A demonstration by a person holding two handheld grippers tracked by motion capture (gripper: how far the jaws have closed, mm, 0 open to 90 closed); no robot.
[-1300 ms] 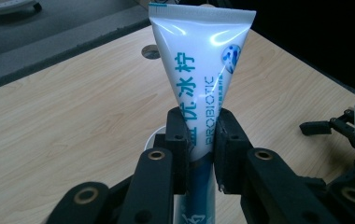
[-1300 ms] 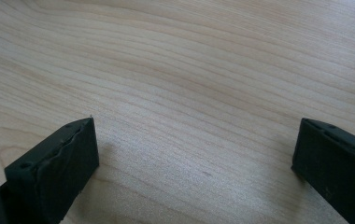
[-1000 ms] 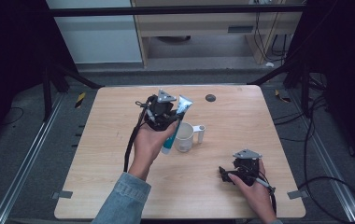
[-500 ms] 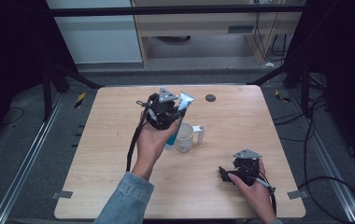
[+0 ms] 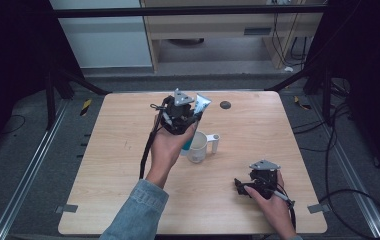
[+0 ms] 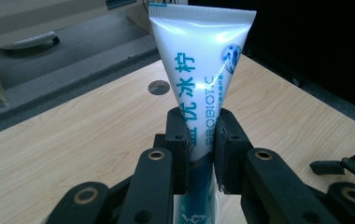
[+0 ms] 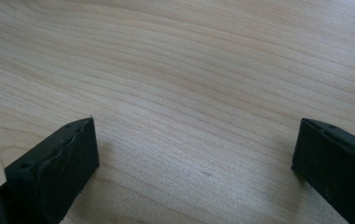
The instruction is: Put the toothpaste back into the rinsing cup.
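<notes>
From my left gripper view I can read what the high view cannot: the tube is white and blue with printed lettering, its flat crimped end up, and my two black jaws are pressed against its sides low down, so the left gripper is clamped on it. The tube's bottom end drops out of sight behind the jaws, and I cannot tell from here whether it touches anything. The high view gives me the layout instead – my left gripper is held up above the middle of the table, the tube poking out past it toward the far side, and a clear mug stands just below and beside my hand, its handle turned to the right. My left forearm, in a denim sleeve, reaches in from the bottom edge with the hand wrapped round the gripper body. My right gripper sits low near the front right of the table – the hand behind it, the jaws pointing left. Its own view shows the right gripper with jaws wide apart, nothing but bare wood between them. A small dark disc lies on the far side; what it is I cannot make out.
</notes>
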